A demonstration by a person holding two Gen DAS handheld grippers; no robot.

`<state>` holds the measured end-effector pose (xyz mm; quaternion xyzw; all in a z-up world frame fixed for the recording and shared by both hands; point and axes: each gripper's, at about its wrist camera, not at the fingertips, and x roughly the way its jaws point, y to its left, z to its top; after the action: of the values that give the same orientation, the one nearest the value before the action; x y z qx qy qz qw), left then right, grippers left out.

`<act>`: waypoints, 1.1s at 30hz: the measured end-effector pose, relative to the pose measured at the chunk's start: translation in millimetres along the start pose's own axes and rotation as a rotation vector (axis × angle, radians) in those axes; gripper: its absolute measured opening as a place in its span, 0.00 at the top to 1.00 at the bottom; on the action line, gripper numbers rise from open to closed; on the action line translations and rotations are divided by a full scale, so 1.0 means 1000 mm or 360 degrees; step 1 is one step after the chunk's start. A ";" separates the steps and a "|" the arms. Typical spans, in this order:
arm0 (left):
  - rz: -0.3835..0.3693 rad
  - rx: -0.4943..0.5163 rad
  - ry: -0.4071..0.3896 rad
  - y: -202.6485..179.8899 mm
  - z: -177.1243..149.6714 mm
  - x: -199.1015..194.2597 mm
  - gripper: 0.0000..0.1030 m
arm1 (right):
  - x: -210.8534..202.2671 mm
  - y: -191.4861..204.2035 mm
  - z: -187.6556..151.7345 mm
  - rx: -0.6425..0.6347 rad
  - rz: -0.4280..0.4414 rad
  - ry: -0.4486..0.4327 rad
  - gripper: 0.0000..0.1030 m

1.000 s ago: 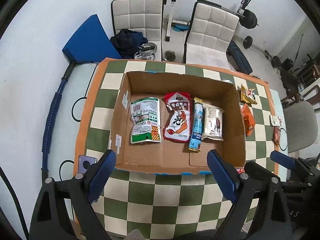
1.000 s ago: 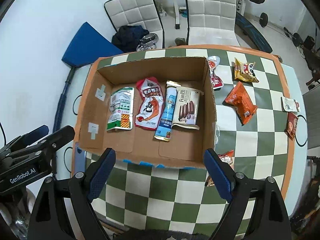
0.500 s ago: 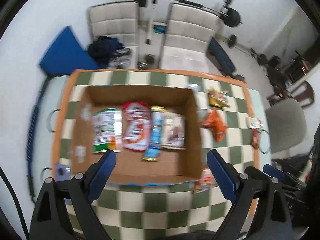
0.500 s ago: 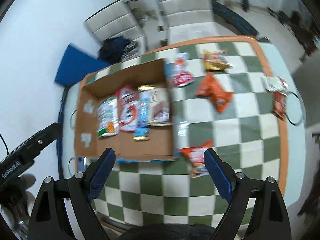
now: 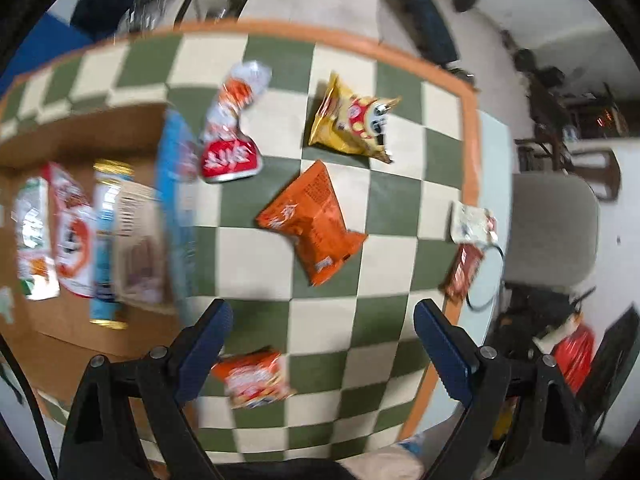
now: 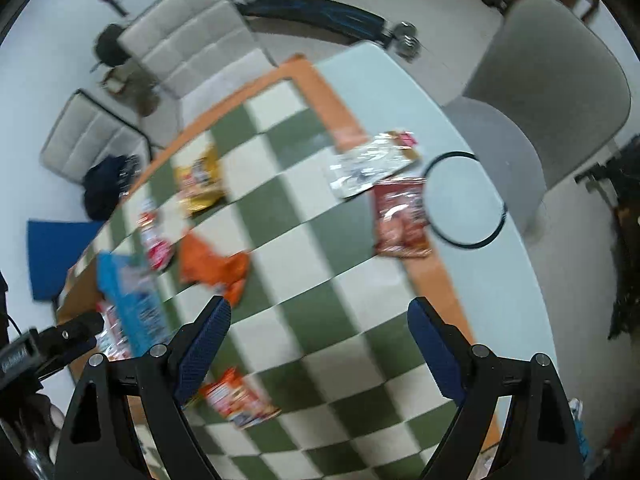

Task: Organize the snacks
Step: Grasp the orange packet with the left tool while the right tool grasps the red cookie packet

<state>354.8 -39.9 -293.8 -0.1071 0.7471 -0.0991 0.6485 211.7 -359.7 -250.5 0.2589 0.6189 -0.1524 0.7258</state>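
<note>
My left gripper is open and empty, high above the checkered table. Below it lie an orange packet, a yellow packet, a red-and-white packet and a small orange-red packet. The cardboard box with several snacks sits at the left. My right gripper is open and empty above the table's right part. A dark red packet and a white packet lie at the table's edge. The orange packet is at its left.
A grey chair stands by the table's right side. White padded chairs and gym weights stand beyond the far edge. A black cable loop lies beside the dark red packet. The left gripper's body shows at the left.
Both grippers have swung to the right, away from the box and over the loose packets. Both stay open. The views are blurred by motion.
</note>
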 end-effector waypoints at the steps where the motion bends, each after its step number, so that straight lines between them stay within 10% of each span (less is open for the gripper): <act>1: -0.0008 -0.0057 0.0048 0.000 0.009 0.016 0.10 | 0.011 -0.010 0.010 0.0025 -0.0008 0.0021 0.11; 13: 0.0092 -0.0276 0.0242 -0.008 0.048 0.108 0.13 | 0.121 -0.076 0.061 0.0215 -0.0013 0.0287 0.11; 20: 0.0187 -0.0303 0.0261 -0.005 0.055 0.124 0.41 | 0.154 -0.081 0.070 0.0238 -0.0032 0.0371 0.11; 33: 0.0554 0.0118 0.0107 -0.037 0.028 0.121 0.59 | 0.162 -0.053 0.077 -0.0006 -0.0302 0.0316 0.40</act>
<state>367.6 -110.8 -402.0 0.0511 0.7715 -0.0163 0.6339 276.3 -430.5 -411.0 0.2117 0.7095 -0.1928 0.6439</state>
